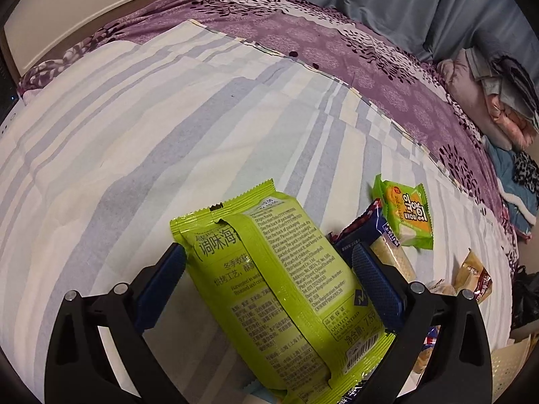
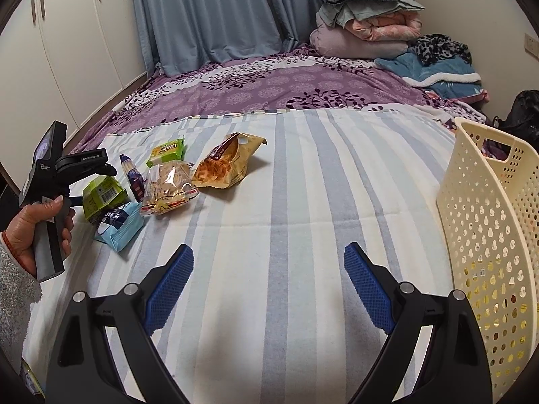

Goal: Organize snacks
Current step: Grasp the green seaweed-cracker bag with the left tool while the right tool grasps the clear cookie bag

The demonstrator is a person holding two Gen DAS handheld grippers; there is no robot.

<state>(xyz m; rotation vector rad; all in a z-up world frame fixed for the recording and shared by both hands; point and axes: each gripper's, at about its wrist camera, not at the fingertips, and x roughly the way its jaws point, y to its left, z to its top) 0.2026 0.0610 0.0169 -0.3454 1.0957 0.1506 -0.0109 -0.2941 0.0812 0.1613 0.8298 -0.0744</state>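
I am gripping the lime-green seaweed packet (image 1: 279,289) between my left gripper's (image 1: 269,276) pads, above the striped cloth (image 1: 134,155). My right gripper (image 2: 269,279) is hanging wide and bare. Right of its fingers the cream perforated basket (image 2: 485,222) is standing, gold-wrapped items glinting inside. Farther left, the other snacks (image 2: 175,185) are lying.

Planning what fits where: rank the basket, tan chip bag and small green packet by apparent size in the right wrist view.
1. Basket, though nearest the camera.
2. Tan chip bag.
3. Small green packet, lying slightly farther back.
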